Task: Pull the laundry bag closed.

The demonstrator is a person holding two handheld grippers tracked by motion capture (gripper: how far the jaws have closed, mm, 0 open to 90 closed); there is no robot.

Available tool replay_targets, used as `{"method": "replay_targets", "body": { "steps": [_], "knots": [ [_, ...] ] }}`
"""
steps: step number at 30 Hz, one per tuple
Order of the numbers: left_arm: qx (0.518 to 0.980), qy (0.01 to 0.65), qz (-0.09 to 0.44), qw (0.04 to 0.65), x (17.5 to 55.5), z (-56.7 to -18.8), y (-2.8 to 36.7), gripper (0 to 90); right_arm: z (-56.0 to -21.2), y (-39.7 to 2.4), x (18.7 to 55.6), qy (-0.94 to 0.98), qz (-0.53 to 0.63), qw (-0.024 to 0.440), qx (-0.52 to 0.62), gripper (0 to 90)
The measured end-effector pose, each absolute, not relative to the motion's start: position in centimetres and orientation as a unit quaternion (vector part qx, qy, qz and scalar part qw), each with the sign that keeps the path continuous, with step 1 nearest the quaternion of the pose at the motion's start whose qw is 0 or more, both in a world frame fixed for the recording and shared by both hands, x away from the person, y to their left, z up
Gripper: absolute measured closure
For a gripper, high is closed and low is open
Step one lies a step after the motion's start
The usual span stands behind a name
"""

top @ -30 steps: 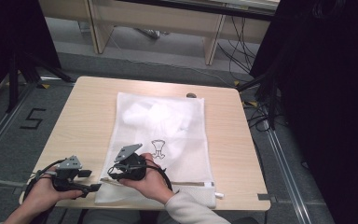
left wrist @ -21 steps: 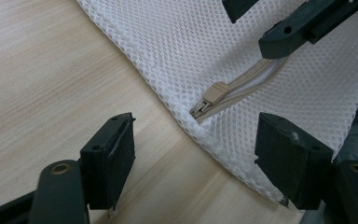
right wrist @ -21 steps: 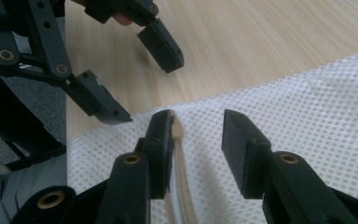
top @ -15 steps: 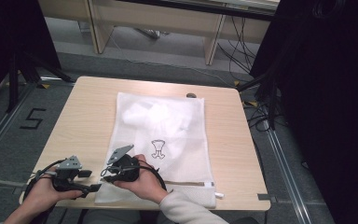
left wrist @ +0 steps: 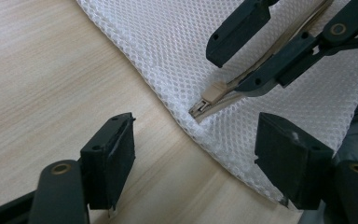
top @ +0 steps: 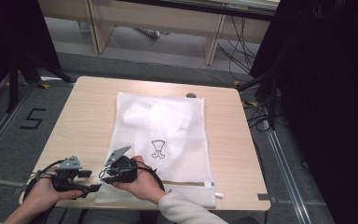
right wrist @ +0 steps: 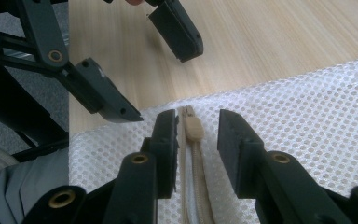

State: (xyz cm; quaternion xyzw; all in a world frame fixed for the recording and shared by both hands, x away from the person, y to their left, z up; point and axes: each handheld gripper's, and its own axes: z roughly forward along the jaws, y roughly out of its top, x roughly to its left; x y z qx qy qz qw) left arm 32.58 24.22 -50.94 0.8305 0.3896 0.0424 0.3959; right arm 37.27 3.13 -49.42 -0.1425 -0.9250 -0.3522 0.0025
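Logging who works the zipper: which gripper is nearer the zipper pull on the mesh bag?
Right. The right gripper has its open jaws on either side of the zipper pull. The left gripper is open beside the mesh bag's corner, just short of the pull.

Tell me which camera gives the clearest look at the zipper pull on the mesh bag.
The right gripper view: the zipper pull lies centred between that gripper's open jaws, on the mesh bag. The left gripper view shows the pull farther off, beside the right gripper's jaws. In the high view it is too small to make out.
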Motion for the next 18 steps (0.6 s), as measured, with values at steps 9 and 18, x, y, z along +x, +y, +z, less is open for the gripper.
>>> {"method": "replay_targets", "body": {
  "steps": [9,18],
  "knots": [
    [0.839,0.377,0.047,0.39,32.64,-50.88,24.35,28.1,-49.92,3.51,37.33,-0.926,-0.351,0.004,-0.139,70.4],
    [0.835,0.38,0.045,0.396,32.61,-50.94,24.21,28.0,-50.15,3.88,37.57,-0.929,-0.346,0.0,-0.131,70.5]
  ]
}}
